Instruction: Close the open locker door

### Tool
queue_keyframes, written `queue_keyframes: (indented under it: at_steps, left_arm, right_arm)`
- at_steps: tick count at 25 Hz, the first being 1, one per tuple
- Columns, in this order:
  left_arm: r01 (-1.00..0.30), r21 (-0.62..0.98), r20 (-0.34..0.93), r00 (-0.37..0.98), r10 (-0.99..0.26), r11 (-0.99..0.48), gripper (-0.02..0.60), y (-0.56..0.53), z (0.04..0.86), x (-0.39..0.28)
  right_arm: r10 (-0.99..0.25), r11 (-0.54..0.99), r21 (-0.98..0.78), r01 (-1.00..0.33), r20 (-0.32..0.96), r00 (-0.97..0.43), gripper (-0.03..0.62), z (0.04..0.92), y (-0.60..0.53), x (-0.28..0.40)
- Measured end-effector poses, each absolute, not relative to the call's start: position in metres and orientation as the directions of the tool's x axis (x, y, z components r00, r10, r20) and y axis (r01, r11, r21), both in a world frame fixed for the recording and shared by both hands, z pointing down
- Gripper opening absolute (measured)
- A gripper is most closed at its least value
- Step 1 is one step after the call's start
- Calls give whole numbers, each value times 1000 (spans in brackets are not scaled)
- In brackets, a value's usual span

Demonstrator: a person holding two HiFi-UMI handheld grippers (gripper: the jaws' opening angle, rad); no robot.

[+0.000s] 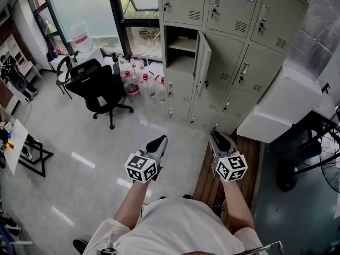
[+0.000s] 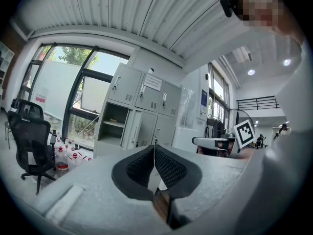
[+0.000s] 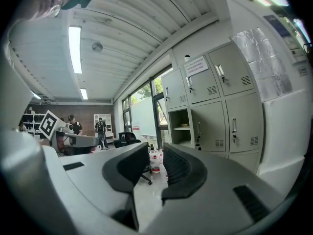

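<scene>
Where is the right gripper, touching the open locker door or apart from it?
Apart. The head view shows floor between the right gripper and the open locker door.

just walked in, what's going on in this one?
A person stands back from the lockers with a gripper in each hand. One locker door hangs ajar, showing the shelf inside. The left gripper is shut on nothing. The right gripper has its jaws apart and is also empty. Neither is near the door, so closing it has not begun.
</scene>
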State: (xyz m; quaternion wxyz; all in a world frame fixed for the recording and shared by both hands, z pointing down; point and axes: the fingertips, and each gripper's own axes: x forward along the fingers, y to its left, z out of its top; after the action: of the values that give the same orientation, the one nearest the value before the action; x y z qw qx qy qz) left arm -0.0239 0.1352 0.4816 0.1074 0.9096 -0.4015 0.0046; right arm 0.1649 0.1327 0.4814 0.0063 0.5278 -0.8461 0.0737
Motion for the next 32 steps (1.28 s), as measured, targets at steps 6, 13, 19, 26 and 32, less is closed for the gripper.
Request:
queue_keyframes:
  at_steps: [6, 13, 19, 26, 32]
  left_arm:
    - [-738, 200, 102, 670, -736, -644, 15, 132, 485, -15]
    - [-748, 203, 105, 658, -746, -631, 15, 133, 491, 1]
    - [-766, 209, 112, 636, -763, -608, 15, 138, 497, 12]
    - [-782, 217, 117, 615, -780, -584, 15, 147, 503, 23]
    - [-790, 222, 139, 605, -784, -571, 17, 148, 512, 23]
  right_arm:
    - [-887, 442, -120, -889, 93, -453, 99, 481, 128, 175]
    - [-877, 457, -124, -881, 99, -470, 100, 487, 124, 190]
    - [-868, 472, -128, -872, 106, -485, 100, 492, 123, 205]
    - [-850, 496, -135, -858, 128, -511, 100, 506, 125, 214]
    - [-845, 499, -148, -854, 136, -517, 100, 514, 124, 216]
